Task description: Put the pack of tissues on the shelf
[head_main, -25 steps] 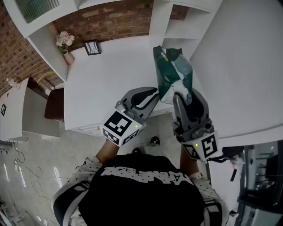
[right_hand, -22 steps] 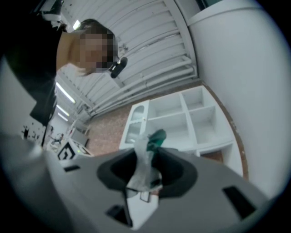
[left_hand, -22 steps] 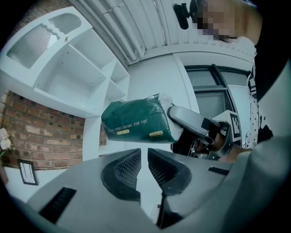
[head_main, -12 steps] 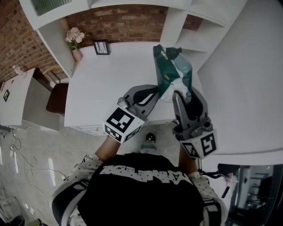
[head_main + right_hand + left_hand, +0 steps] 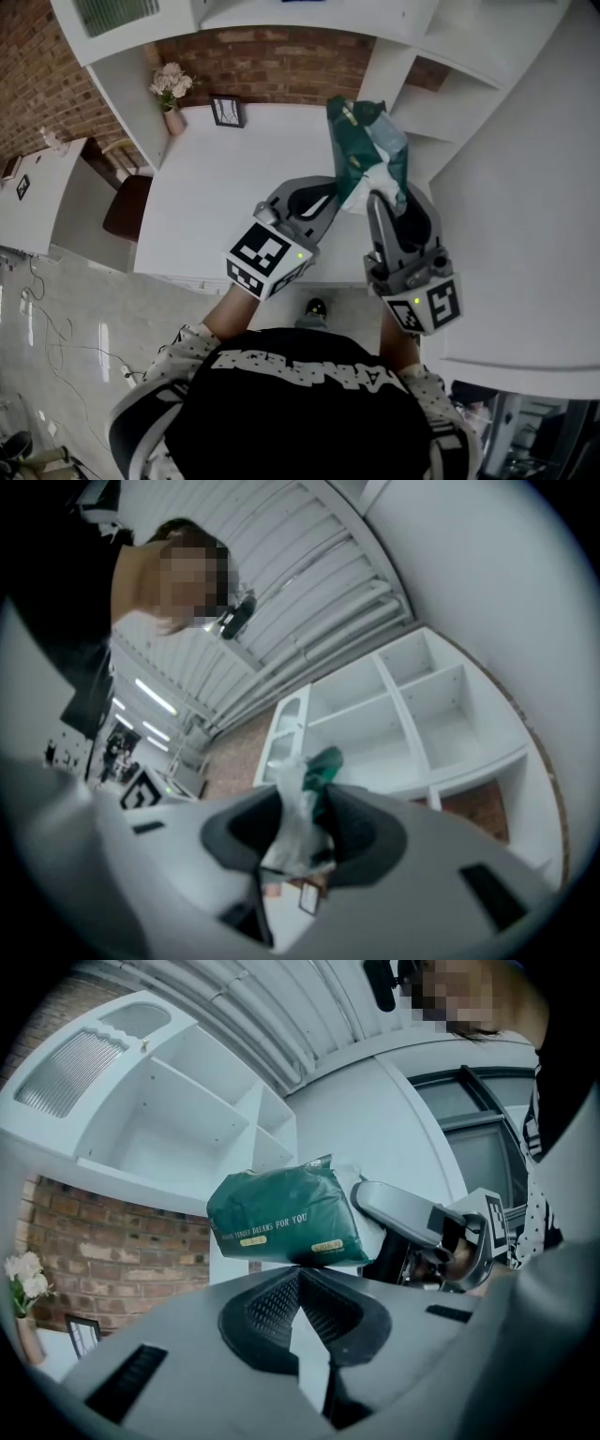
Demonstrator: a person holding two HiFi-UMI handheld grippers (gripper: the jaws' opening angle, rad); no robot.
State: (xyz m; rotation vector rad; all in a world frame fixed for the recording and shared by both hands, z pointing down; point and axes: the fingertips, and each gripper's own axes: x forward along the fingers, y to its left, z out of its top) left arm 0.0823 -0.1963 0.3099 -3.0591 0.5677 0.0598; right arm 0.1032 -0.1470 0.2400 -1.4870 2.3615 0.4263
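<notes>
Above the white table [image 5: 216, 187], the head view shows the right gripper [image 5: 387, 202] holding the green pack of tissues [image 5: 367, 150] up by its lower end, in front of the white shelf [image 5: 441, 84]. The left gripper [image 5: 319, 199] sits close beside the pack's lower left edge. A vase of flowers [image 5: 172, 89] and a picture frame [image 5: 228, 111] stand at the table's far side. From the left gripper view, its jaws are together with nothing between them, and the pack is ahead and just above. From the right gripper view, its jaws are clamped on the pack's crumpled pale wrapper end, with open shelf compartments beyond.
</notes>
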